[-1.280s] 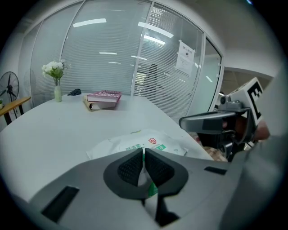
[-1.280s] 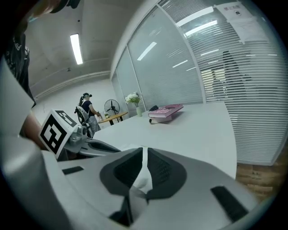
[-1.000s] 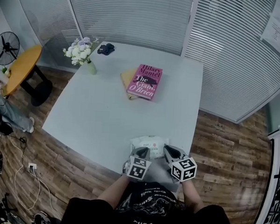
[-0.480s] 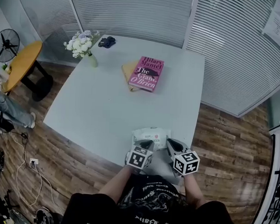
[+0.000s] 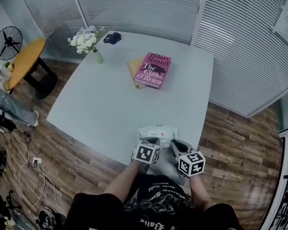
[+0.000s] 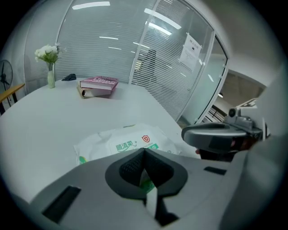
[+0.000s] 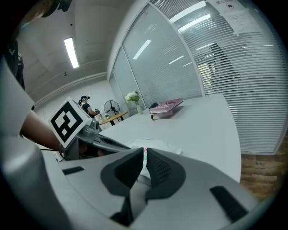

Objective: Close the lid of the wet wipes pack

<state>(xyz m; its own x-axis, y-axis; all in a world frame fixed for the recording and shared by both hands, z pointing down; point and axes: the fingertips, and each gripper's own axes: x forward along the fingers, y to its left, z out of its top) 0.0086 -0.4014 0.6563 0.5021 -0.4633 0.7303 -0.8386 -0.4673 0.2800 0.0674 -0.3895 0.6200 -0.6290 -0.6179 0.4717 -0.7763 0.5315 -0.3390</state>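
the wet wipes pack (image 5: pixel 156 133) lies flat on the white desk (image 5: pixel 111 105), close to its near edge and toward the right corner, right in front of the person. in the left gripper view its white top (image 6: pixel 126 143) shows green print and a small red shield mark; we cannot tell from any view how the lid stands.

the left tongs (image 5: pixel 150 144) hang over the near end of the pack, pointing down at it. their own view shows the dark pads brought together at the tips (image 6: pixel 144 155), with nothing clamped that we can make out; only a sliver of the pack shows below them. the right tongs (image 5: pixel 174 144) sit just beside the pack's right end, and in their view (image 7: pixel 145 157) the pads are drawn together to a thin slit, the pack (image 7: pixel 164 146) visible beyond it.

farther up the desk lie a pink book (image 5: pixel 153 70) on a tan one, a vase of flowers (image 5: pixel 85 41) and a small dark object (image 5: pixel 112 37).
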